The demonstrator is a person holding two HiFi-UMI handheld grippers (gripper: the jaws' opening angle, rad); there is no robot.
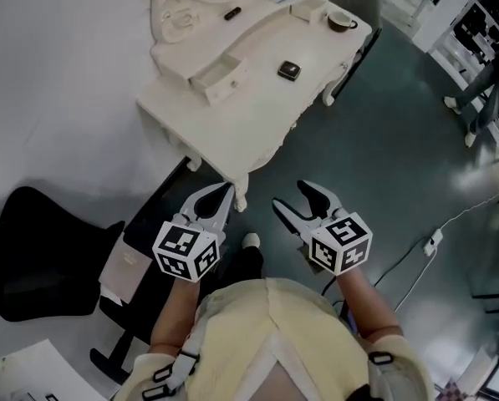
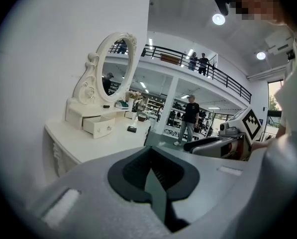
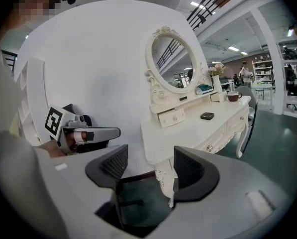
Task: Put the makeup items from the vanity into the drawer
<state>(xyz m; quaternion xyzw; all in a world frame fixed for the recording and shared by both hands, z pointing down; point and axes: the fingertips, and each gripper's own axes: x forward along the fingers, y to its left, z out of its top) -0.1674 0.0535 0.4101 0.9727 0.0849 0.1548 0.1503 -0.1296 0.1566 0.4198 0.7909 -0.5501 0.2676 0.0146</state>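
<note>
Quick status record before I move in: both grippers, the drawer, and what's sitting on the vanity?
left gripper: jaws together, empty
right gripper: jaws apart, empty
position: both short of the vanity, touching nothing
drawer: pulled partly out; inside hard to make out
tabletop: black compact near the middle; cup at the far end
upper shelf: small black item

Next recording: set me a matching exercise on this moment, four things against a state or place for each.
Things:
1. left gripper
2. right gripper
3. small drawer
4. black compact

States or places:
A. lying on the vanity top
B. fingers apart, nothing between them
C. pulled partly out
D. fingers together

Pairs: 1-D, 2-B, 3-C, 4-A
</note>
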